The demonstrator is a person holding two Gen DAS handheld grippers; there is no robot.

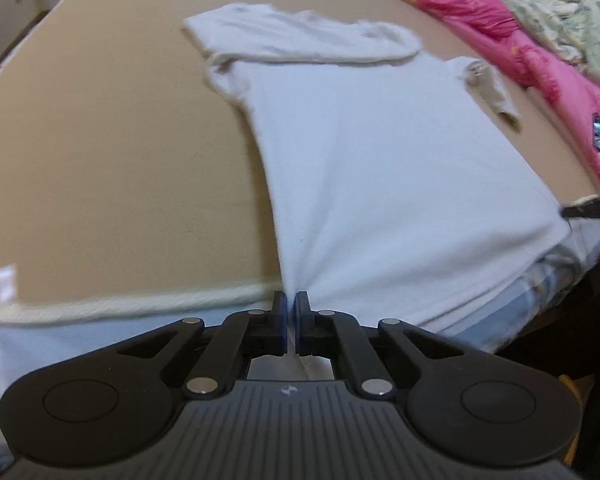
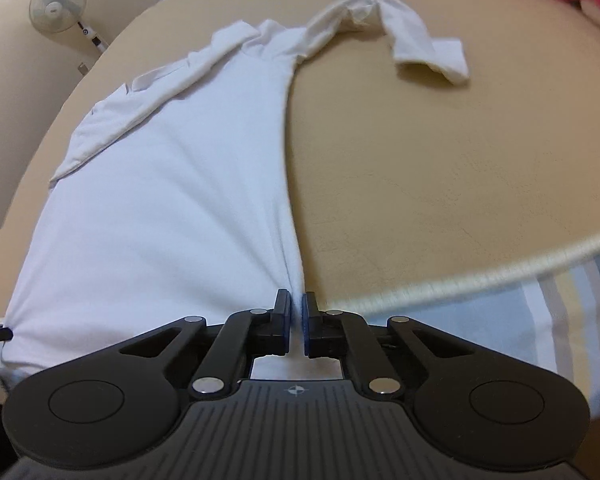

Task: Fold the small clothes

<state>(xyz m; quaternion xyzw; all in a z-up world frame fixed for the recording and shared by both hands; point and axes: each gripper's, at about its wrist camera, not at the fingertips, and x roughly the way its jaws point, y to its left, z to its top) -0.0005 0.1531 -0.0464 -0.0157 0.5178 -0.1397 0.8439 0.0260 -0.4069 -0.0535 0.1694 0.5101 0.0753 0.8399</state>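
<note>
Left gripper (image 1: 291,306) and right gripper (image 2: 296,305) look alike: matte black linkage arms with round silver pivot pins, blue-faced fingers (image 1: 283,322), broad rounded black side housings, and a ribbed dark grey body bearing a small crosshair mark.

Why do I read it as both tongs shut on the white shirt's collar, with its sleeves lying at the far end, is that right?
Not the collar. Both the left tongs and the right tongs are shut on the near bottom hem corners of the shirt, as each wrist view shows. The sleeves do lie at the far end.
</note>
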